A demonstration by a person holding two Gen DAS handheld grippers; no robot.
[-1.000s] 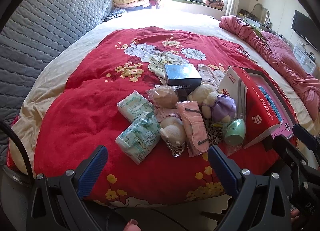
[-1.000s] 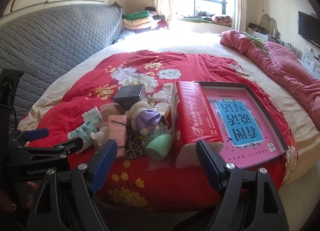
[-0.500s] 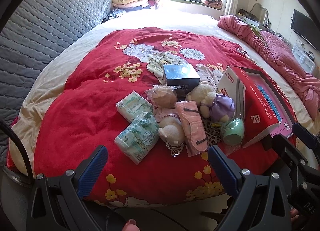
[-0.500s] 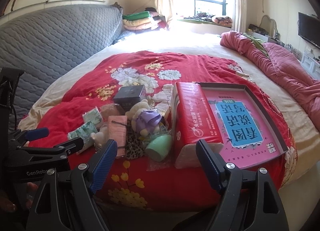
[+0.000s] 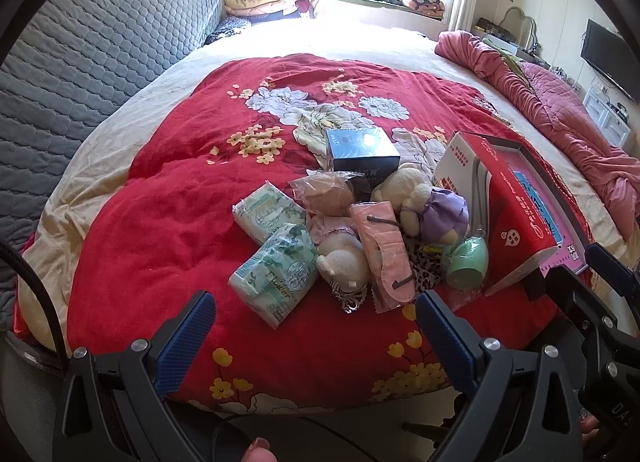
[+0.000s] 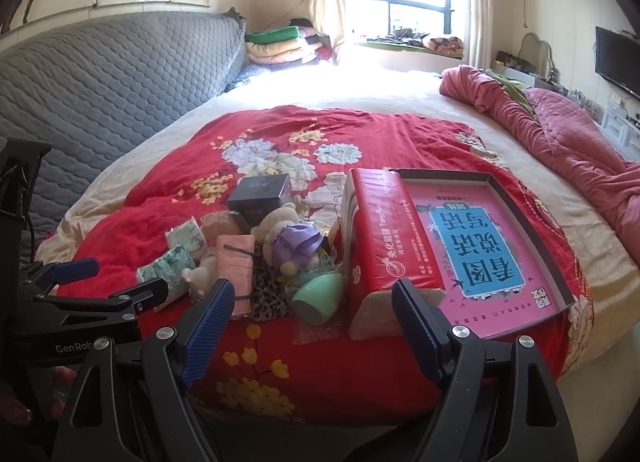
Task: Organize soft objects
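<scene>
Plush toys (image 5: pixel 344 258), tissue packs (image 5: pixel 276 270) heaped on red quilt (image 5: pixel 160 230); both jaws wide, empty.

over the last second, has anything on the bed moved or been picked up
Nothing visibly changed. Both claws, left and right, stay open and empty short of the pile. The tissue packs, plush toys and red box lie where they were on the red blanket.

- Bare red quilt (image 5: pixel 160 222) left of and in front of the clutter gives open approach.
- Tall red tissue pack (image 6: pixel 380 238) and shallow box (image 6: pixel 532 222) wall off the right.
- Dark box (image 5: pixel 362 148) blocks the far side.
</scene>
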